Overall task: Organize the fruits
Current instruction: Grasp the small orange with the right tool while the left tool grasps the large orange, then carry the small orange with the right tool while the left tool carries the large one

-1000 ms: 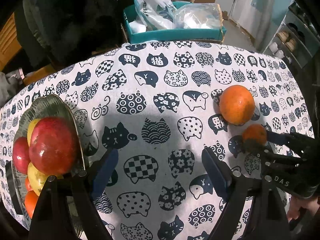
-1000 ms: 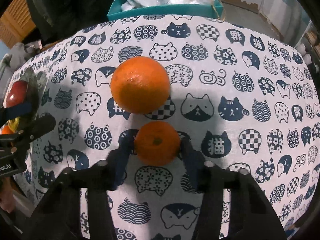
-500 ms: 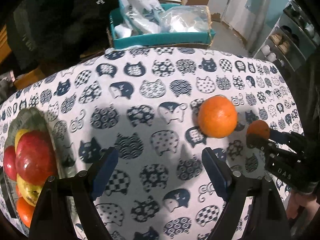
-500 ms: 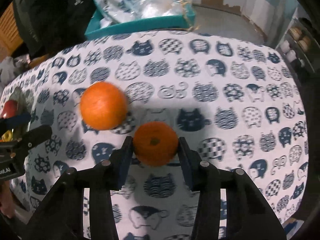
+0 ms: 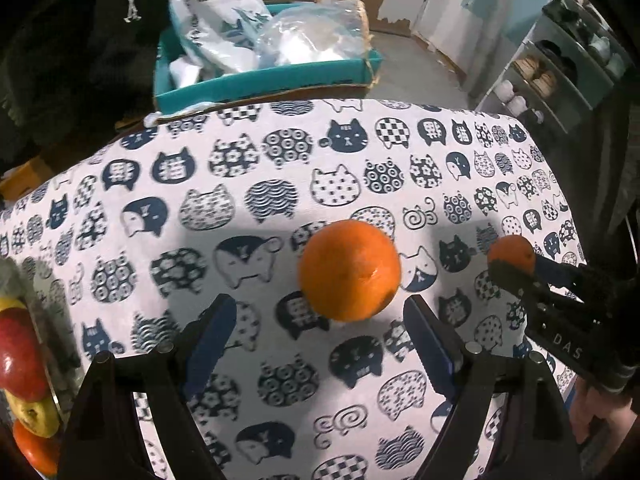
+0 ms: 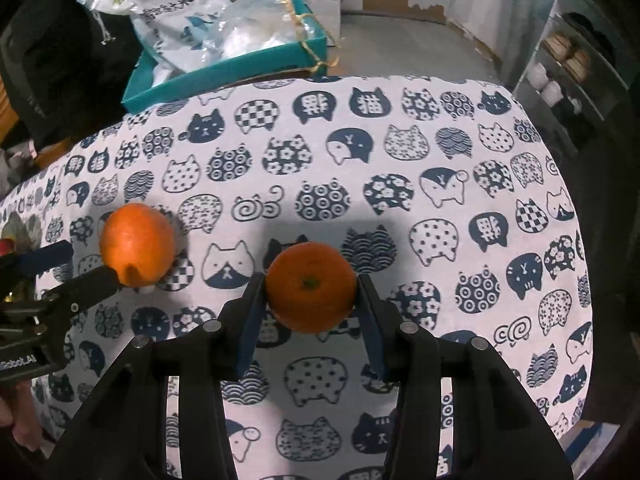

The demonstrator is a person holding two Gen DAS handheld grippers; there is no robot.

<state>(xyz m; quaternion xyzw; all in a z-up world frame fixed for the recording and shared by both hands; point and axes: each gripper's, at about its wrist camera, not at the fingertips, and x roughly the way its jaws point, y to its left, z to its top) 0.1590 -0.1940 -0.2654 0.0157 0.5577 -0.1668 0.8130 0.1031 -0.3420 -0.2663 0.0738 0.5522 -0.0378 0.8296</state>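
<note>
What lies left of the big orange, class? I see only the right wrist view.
Observer: A dish at the cloth's left edge, piled with fruit.
Operator: Which fruit?
Observer: A red apple on top, with a yellow fruit and an orange one below it.
Operator: Do the left jaws hold the big orange?
Observer: No. The left gripper is open, and neither pad touches the big orange.

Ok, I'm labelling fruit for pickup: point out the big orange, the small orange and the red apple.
big orange (image 5: 350, 270): left wrist view, middle of its peel.
small orange (image 6: 311, 286): right wrist view, beside its stem dimple.
red apple (image 5: 18, 356): left wrist view, its red side.
</note>
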